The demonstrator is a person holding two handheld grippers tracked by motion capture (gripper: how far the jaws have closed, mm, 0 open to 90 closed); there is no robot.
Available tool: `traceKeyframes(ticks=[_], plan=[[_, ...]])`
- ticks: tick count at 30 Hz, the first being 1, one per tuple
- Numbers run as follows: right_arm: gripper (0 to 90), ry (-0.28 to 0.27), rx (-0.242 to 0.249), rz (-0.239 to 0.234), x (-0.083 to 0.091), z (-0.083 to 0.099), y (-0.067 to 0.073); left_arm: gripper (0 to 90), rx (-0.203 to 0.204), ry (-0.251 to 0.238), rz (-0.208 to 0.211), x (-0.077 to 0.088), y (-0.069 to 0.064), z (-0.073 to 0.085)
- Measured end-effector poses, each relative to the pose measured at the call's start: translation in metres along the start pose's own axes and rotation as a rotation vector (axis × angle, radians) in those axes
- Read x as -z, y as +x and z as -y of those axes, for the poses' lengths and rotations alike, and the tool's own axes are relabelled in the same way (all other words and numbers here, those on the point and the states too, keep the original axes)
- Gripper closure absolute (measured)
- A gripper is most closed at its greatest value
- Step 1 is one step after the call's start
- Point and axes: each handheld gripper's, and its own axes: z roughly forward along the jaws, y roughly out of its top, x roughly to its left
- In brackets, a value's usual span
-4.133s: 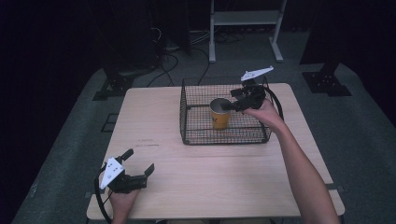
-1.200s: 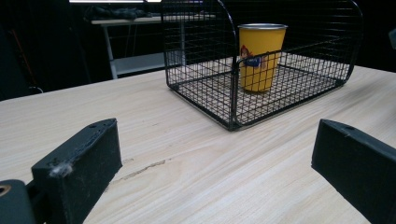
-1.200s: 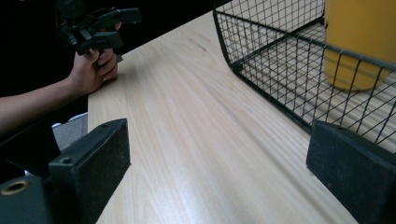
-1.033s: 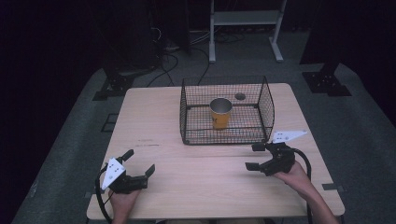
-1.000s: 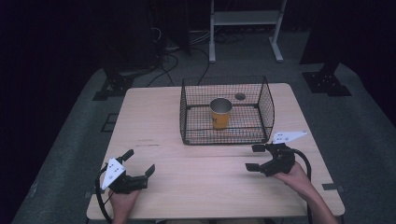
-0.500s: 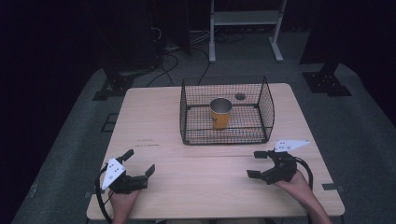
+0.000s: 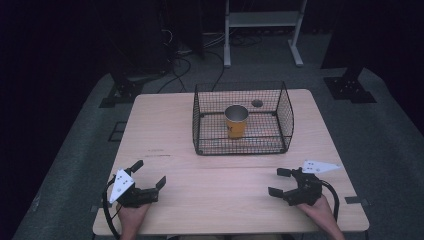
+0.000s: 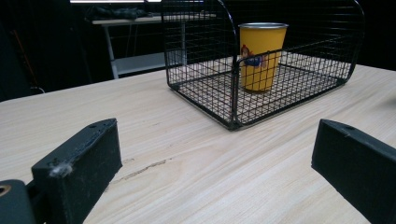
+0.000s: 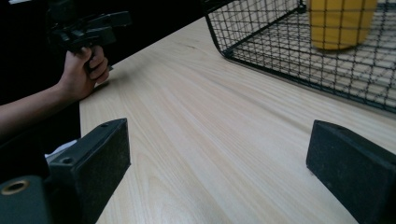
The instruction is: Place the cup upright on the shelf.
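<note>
A yellow cup (image 7: 236, 122) with a metal rim stands upright inside a black wire basket (image 7: 200, 120) at the table's far middle. My left gripper (image 7: 148, 173) rests at the front left corner, open, nothing between its jaws. At the front right my right gripper (image 7: 278, 182) is open and empty too. In the left gripper view the cup (image 8: 259, 56) and basket (image 8: 205, 93) lie ahead beyond the wide-apart jaws. The right gripper view looks across bare wood toward the basket (image 9: 261, 42), the cup (image 9: 343, 23), and the other hand holding the left gripper (image 9: 88, 28).
The light wooden table (image 7: 165, 125) has bare room left of and in front of the basket. A small dark round spot (image 7: 257, 103) lies at the basket's far side. A white metal stand (image 7: 260, 20) and cables (image 7: 175, 55) are on the dark floor beyond.
My right gripper has left the cup in the basket and drawn back, empty and open, to the front right of the table. The left gripper has not moved.
</note>
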Motion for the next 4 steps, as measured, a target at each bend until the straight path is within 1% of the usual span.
traceKeyframes(ticks=[1, 2, 3, 4], plan=[[5.6, -0.001, 0.000, 0.004, 0.0009, 0.0023, 0.0004, 0.8, 0.001, 0.000, 0.001, -0.0001, 0.0002, 0.0000], [5.5, 0.002, 0.008, 0.019, 0.0026, 0.0051, 0.0016, 0.8, 0.001, 0.000, 0.000, -0.0001, 0.0003, 0.0000], [5.6, -0.008, 0.005, 0.026, 0.0039, 0.0072, 0.0021, 0.8, 0.002, 0.000, 0.000, -0.0001, 0.0005, 0.0000], [5.6, -0.026, -0.015, 0.015, 0.0054, 0.0100, 0.0018, 0.8, 0.002, -0.001, -0.002, -0.0004, 0.0007, 0.0000]])
